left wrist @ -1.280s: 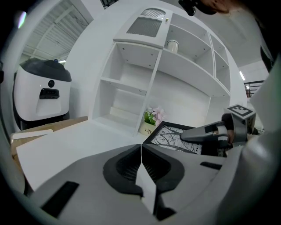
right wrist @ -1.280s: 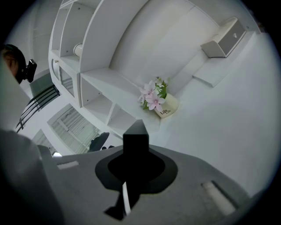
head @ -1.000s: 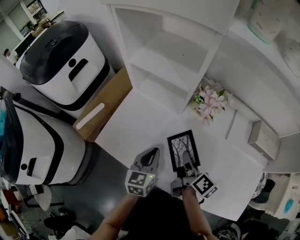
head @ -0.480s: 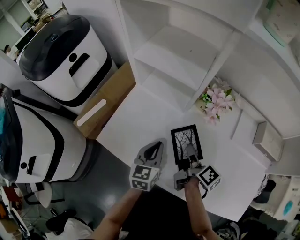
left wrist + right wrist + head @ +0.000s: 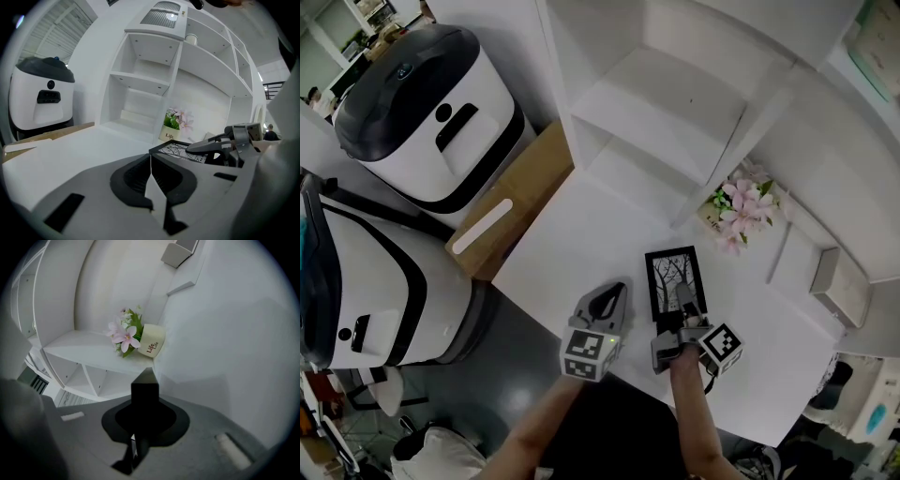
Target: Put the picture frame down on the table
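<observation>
Head view: right fingers clamp picture frame, lengthwise toward shelf; left fingers closed.

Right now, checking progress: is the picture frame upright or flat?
Nearly flat, face up: picture frame shows its whole tree print from above.

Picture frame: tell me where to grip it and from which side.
Take the picture frame by its near short edge, from that side: it is thin and flat, so jaws close across its thickness, as the right hand-held gripper does.
</observation>
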Tool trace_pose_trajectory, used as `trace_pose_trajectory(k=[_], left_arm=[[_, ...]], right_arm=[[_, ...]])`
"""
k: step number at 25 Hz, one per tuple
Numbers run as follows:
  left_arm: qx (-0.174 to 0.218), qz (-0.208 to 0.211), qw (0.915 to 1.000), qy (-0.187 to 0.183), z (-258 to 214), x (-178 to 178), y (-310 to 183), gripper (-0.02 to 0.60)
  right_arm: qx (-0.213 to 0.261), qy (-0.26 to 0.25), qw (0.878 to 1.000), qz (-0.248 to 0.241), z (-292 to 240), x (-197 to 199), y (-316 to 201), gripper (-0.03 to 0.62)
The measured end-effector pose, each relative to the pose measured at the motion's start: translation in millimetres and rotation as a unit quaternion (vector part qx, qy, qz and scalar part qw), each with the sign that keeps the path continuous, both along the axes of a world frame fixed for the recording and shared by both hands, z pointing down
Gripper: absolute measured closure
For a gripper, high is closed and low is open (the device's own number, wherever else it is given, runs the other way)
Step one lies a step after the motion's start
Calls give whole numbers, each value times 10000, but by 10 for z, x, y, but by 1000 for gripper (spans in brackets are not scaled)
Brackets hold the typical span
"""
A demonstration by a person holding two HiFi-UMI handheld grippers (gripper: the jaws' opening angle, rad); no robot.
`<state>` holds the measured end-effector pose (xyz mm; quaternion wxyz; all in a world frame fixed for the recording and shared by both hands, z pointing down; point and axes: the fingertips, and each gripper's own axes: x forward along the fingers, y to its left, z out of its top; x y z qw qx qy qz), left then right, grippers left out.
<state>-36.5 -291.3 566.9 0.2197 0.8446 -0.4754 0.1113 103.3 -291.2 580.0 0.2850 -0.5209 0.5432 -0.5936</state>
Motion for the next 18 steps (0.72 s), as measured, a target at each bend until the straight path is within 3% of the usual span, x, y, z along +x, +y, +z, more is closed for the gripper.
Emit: trace_pose_trajectory(k=[18], left_arm=[[-84, -309, 9995, -34, 119, -180, -161, 568]], right_arm=[[-263, -853, 9958, -183, 279, -376, -222, 580]])
